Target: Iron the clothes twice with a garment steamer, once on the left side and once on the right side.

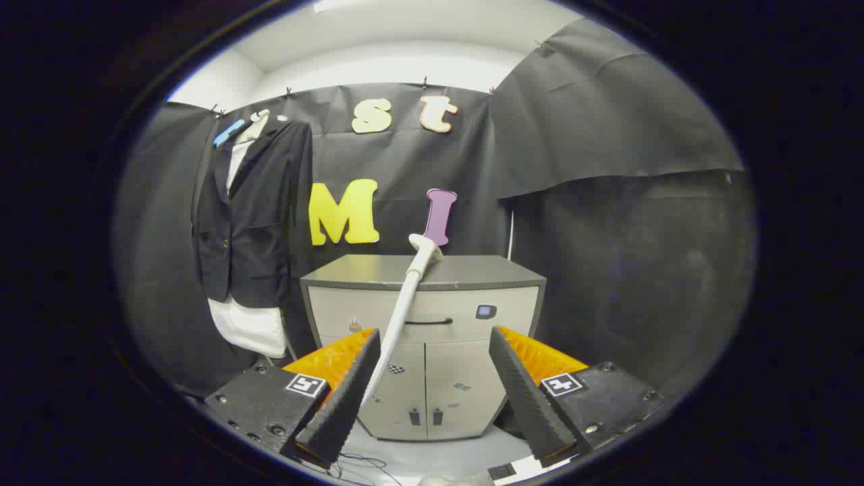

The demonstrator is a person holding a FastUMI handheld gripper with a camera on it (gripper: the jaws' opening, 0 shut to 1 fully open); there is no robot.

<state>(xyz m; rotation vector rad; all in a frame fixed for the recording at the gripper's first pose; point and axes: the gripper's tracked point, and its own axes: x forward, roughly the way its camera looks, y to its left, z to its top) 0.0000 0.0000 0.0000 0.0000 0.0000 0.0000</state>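
Leaning up from below, the garment steamer (405, 310) shows as a long white wand whose axis runs from low beside the gripper's left finger, upward and slightly rightward, to a flared head that ends just above the top edge of the cabinet (422, 337). Its lower part passes right along the inner face of the left finger (341, 398); whether it touches that pad I cannot tell. The right finger (526, 398) stands well apart from it, so nothing is clamped. The gripper (432, 398) is spread wide, with a broad gap between the ribbed black pads and only the wand's lower stretch lying at the left side of that gap.

The coming move turns on this offset. The wand lies left of the gripper's midline rather than centred, and it slopes away forward and up, so closing as things stand would likely push it sideways or catch it against one pad only. Shifting the gripper leftward to centre the wand, at a point low on its length, looks like the safer approach.

Beyond the fingers stands the grey cabinet with a drawer and two doors. Up and to the left of it, farther left than the left finger, hangs the dark jacket (253, 216) over a white shirt (246, 327) against the black cloth wall. No steaming pass looks begun yet, in my judgement.
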